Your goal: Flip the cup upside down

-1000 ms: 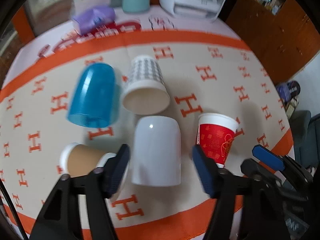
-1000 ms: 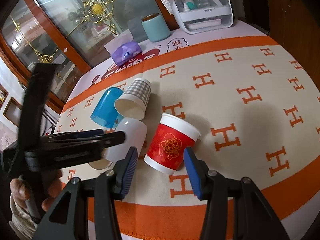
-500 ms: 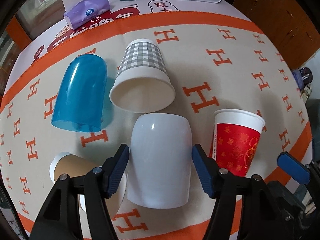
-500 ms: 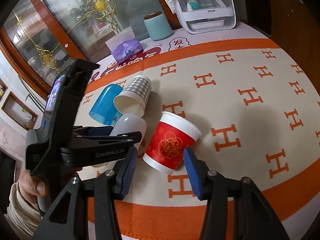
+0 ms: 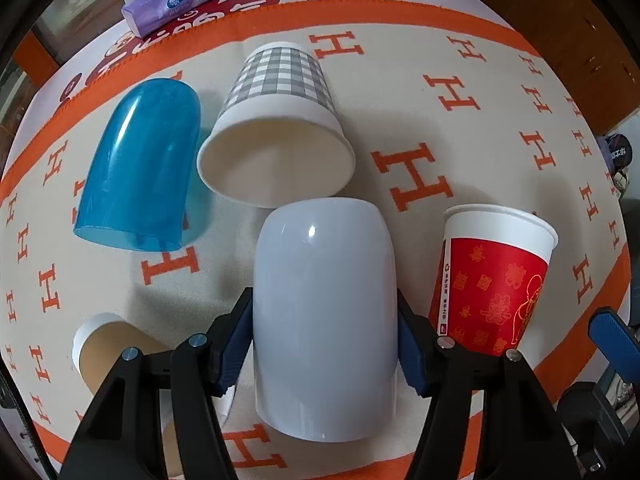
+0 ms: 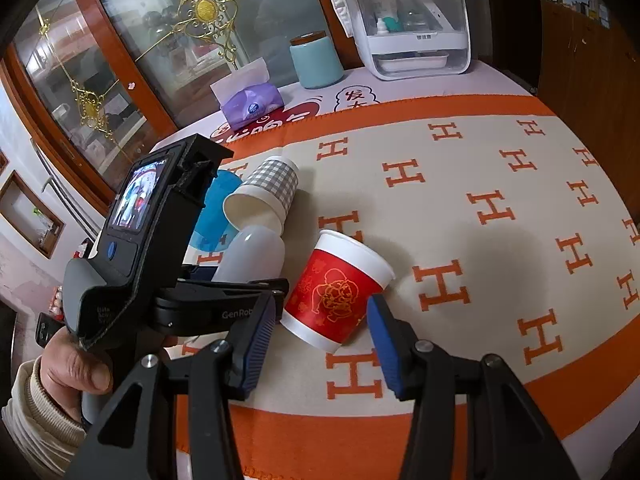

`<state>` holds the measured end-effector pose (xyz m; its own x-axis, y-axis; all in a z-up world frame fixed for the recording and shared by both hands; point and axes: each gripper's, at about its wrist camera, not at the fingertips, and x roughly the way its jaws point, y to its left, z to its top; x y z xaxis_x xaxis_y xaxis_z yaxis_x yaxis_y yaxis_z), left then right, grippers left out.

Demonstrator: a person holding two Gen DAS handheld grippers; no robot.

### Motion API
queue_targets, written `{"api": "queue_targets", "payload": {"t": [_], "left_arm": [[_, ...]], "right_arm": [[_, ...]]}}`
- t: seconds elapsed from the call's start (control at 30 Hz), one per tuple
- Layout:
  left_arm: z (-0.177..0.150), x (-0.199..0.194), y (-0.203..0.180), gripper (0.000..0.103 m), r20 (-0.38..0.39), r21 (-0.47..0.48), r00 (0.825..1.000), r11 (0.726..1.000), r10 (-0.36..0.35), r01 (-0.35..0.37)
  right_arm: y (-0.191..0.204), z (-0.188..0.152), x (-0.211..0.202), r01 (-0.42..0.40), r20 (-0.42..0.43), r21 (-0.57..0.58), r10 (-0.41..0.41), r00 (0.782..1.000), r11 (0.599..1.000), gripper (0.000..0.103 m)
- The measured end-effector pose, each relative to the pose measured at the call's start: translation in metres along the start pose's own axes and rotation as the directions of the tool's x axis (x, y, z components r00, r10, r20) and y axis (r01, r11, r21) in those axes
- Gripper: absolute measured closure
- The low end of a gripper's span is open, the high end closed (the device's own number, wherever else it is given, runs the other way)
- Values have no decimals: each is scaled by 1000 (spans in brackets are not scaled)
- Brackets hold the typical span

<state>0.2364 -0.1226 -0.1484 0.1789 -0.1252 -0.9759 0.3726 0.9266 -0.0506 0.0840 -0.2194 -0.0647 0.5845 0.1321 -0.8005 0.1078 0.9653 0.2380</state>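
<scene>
Left hand-held gripper [image 5: 325,344] around the white cup [image 5: 326,312] — right hand-held gripper [image 6: 320,344] open near the red cup [image 6: 334,290].

The left one's blue pads sit against both sides of the white cup, which lies on its side on the tabletop [image 5: 500,128], mouth toward the camera; how firmly it is gripped I cannot tell. The right one's jaws are spread wide, empty, just short of the upright red cup to the right. At near left lies a brown cup [image 5: 112,344]. Farther — a blue cup [image 5: 140,164] and a checked cup [image 5: 276,128] on their sides, the checked rim touching the white cup. Beyond: tissue pack [image 5: 172,0], teal jar [image 6: 316,60], white box [image 6: 416,36].
</scene>
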Motion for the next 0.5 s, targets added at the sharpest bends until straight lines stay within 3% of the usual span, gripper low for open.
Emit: {"api": "queue_targets", "payload": {"t": [0.5], "left_arm": [[-15, -27, 1, 42, 61, -20, 998, 999, -34, 35]], "right_arm": [[8, -4, -9, 26, 26, -33, -25, 999, 999, 60]]}}
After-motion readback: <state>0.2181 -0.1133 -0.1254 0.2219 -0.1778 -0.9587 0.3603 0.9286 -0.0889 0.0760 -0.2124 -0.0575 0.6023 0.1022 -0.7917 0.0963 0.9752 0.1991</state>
